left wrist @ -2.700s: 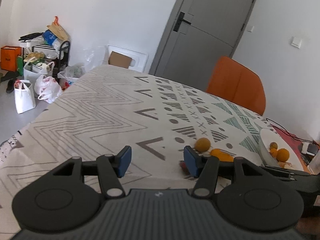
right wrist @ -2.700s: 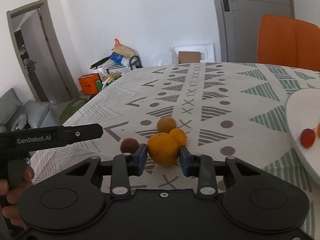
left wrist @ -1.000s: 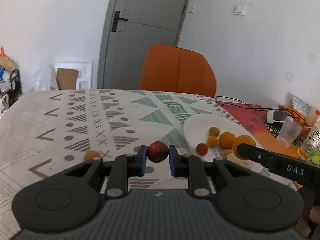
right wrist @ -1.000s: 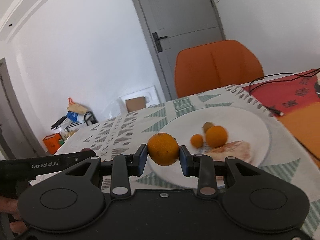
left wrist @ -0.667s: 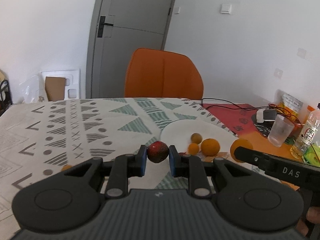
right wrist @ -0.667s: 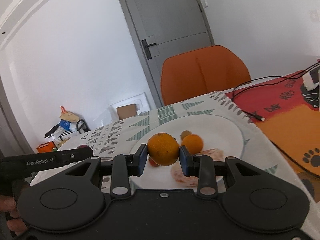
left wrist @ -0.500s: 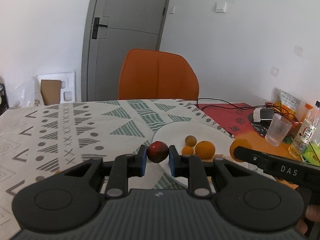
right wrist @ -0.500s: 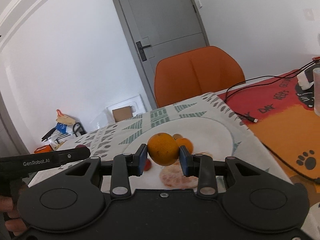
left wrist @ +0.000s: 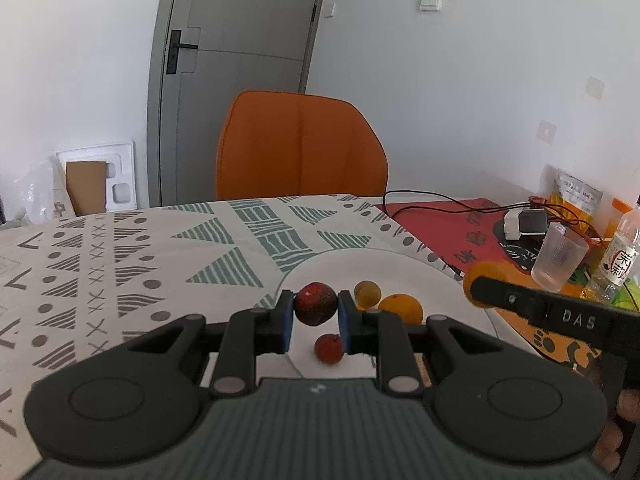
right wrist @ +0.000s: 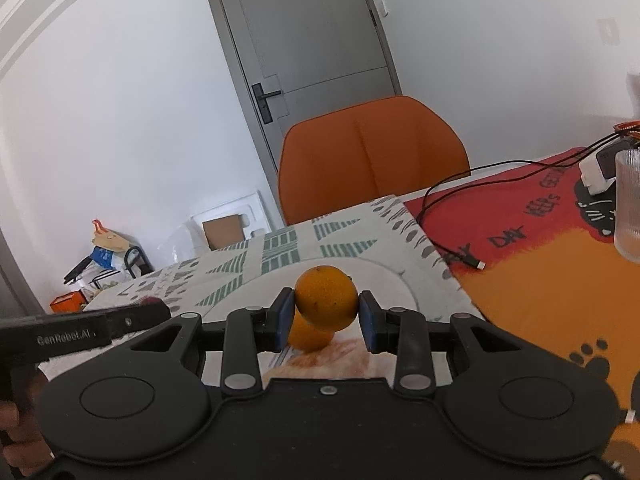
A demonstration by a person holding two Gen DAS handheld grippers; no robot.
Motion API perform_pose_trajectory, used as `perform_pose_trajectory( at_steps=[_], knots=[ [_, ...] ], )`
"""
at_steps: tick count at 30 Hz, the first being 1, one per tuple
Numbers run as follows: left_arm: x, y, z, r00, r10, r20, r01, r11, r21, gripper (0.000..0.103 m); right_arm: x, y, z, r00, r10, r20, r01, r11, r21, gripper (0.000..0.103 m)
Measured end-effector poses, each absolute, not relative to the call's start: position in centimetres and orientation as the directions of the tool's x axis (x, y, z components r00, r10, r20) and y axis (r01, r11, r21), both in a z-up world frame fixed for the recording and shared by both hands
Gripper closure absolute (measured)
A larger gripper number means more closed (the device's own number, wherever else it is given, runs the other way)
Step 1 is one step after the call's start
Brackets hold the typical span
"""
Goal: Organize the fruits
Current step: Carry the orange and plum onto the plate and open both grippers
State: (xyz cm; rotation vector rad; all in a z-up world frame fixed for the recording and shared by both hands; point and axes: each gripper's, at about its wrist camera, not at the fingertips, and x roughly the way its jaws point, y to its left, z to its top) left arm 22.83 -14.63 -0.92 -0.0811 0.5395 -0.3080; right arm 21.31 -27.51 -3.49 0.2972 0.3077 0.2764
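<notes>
My left gripper (left wrist: 315, 318) is shut on a dark red fruit (left wrist: 315, 304) and holds it over the near left part of the white plate (left wrist: 384, 268). On the plate lie a small red fruit (left wrist: 329, 349), a brownish fruit (left wrist: 367, 293) and an orange (left wrist: 401, 308). My right gripper (right wrist: 326, 322) is shut on a large orange (right wrist: 326, 297) above the same plate (right wrist: 384, 280), over another orange (right wrist: 308, 336) and a peeled pinkish fruit (right wrist: 320, 362). The right gripper with its orange also shows at the right of the left wrist view (left wrist: 480, 276).
An orange chair (left wrist: 300, 144) stands behind the table, before a grey door (left wrist: 236, 60). A ribbed glass (left wrist: 558, 256), a bottle (left wrist: 618, 260), a charger with cables (left wrist: 524, 222) and a red-orange mat (right wrist: 540, 240) lie to the right of the plate.
Both grippers have moved closer over the plate, each still holding its fruit. The plate now fills more of both views.
</notes>
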Motion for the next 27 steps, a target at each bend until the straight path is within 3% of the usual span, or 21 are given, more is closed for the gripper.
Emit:
perform_pose_trajectory(
  at_steps=[16,25,27],
  knots=[
    [27.3,-17.5,-3.0,0.780,-0.317,-0.540,0.290,0.947,-0.137,0.082,25.4,-28.2,-6.1,0.900,0.295,-0.320,-0.175,0.919,0.354,0.070],
    [27.6,-17.3,-3.2,0.777,-0.305,-0.551,0.262,0.952,-0.157,0.078,24.7,-27.8,-6.1,0.908,0.282,-0.310,-0.180,0.931,0.318,0.064],
    [27.2,-16.8,-3.2,0.783,-0.286,-0.552,0.239,0.958,-0.158,0.072,24.6,-27.7,-6.0,0.908,0.282,-0.310,-0.183,0.933,0.310,0.059]
  ],
)
